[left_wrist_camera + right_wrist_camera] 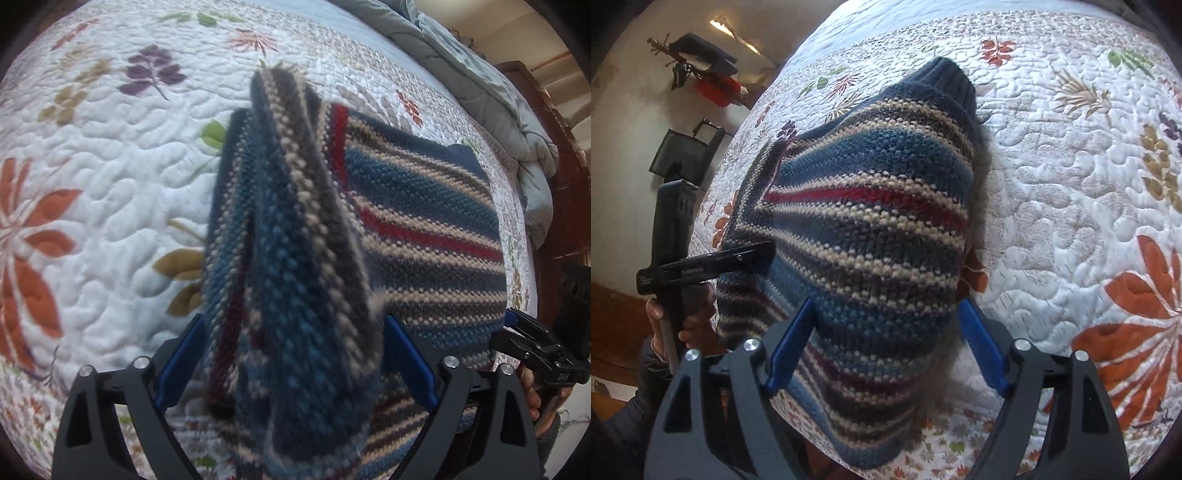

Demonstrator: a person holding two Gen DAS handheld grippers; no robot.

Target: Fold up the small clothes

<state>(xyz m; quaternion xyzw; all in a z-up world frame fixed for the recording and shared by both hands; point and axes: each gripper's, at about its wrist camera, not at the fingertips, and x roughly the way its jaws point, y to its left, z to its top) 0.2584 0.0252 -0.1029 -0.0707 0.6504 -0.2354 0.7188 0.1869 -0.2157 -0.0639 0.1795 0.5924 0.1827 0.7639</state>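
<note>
A small striped knit sweater point(424, 229), blue, beige, grey and red, lies on a floral quilt point(103, 177). In the left wrist view my left gripper point(291, 354) has its blue fingers point(181, 362) wide apart, with a raised bunched fold of the sweater point(295, 280) standing between them. In the right wrist view my right gripper point(886, 343) also has its fingers point(982, 350) wide apart around the sweater's striped body point(864, 229). The ribbed blue cuff or hem point(945, 81) points away. Each gripper shows in the other's view: the right one point(532, 347), the left one point(709, 262).
The white quilt with orange, purple and green leaves point(1089, 184) spreads all around. A rumpled grey-blue duvet point(480, 85) lies at the bed's far edge beside a wooden headboard point(561, 155). A dark chair point(683, 155) stands beyond the bed edge.
</note>
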